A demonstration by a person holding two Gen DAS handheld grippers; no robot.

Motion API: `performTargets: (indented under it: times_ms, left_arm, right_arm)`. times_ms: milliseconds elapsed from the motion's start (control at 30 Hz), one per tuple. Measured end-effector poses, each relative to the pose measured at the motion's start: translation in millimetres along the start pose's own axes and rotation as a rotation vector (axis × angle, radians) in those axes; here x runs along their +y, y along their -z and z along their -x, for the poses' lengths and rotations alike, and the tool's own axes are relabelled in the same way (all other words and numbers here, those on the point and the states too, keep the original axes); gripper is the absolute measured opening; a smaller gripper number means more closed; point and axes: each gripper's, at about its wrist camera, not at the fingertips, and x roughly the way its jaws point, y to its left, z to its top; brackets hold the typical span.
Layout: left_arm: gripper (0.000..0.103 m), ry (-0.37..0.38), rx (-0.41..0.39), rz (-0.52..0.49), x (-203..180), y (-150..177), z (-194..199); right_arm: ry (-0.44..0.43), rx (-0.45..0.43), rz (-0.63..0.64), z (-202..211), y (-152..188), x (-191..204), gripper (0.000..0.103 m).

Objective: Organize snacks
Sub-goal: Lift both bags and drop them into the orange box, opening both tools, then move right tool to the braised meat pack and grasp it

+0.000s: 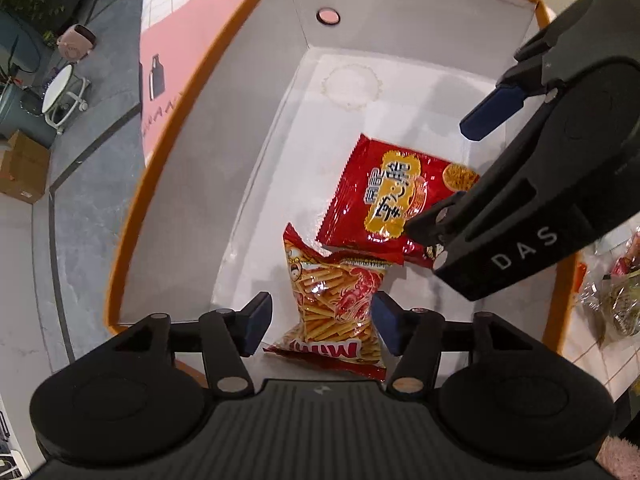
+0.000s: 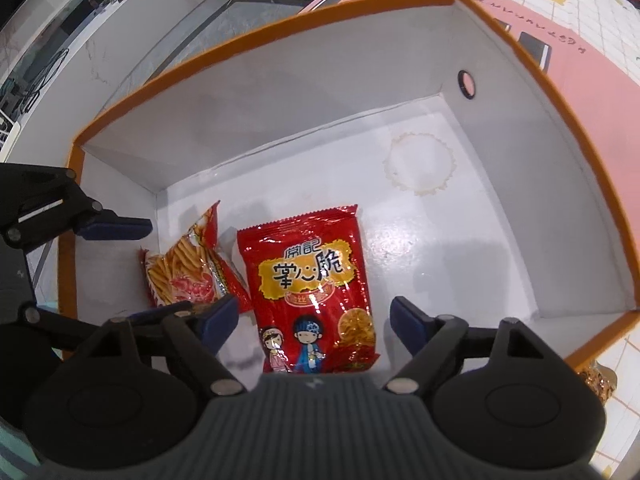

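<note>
An orange-rimmed box with white inside holds two snack bags. A red bag with a yellow label lies flat on the box floor. A bag of stick snacks lies beside it, partly under its edge. My left gripper is open above the stick snack bag, its fingers on either side and not touching it. My right gripper is open above the red bag and holds nothing; it also shows in the left wrist view.
The box stands on a pink and white tiled mat. More wrapped snacks lie outside the box to the right. Beyond the mat there are a grey floor, cardboard boxes and a small white table.
</note>
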Motion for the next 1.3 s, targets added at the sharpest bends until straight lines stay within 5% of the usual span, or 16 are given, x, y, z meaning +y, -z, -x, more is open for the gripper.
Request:
performTargets:
  times_ms: [400, 800, 1033, 1300]
  left_arm:
    - [0.07, -0.023, -0.223, 0.112, -12.6, 7.6, 64.2]
    - [0.07, -0.012, -0.498, 0.246, -66.5, 28.2, 128.2]
    - [0.069, 0.039, -0.54, 0.293, -99.7, 38.2, 136.7]
    - [0.069, 0.15, -0.496, 0.294, -132.4, 53.7, 114.9]
  right_arm:
    - [0.073, -0.265, -0.029, 74.6, 29.3, -3.0, 0.08]
    - [0.211, -0.481, -0.131, 131.2, 118.1, -29.6, 0.08]
    - [0.285, -0.533, -0.17, 151.5, 173.8, -39.7, 0.08]
    - [0.299, -0.514, -0.239, 148.3, 230.2, -52.8, 0.08]
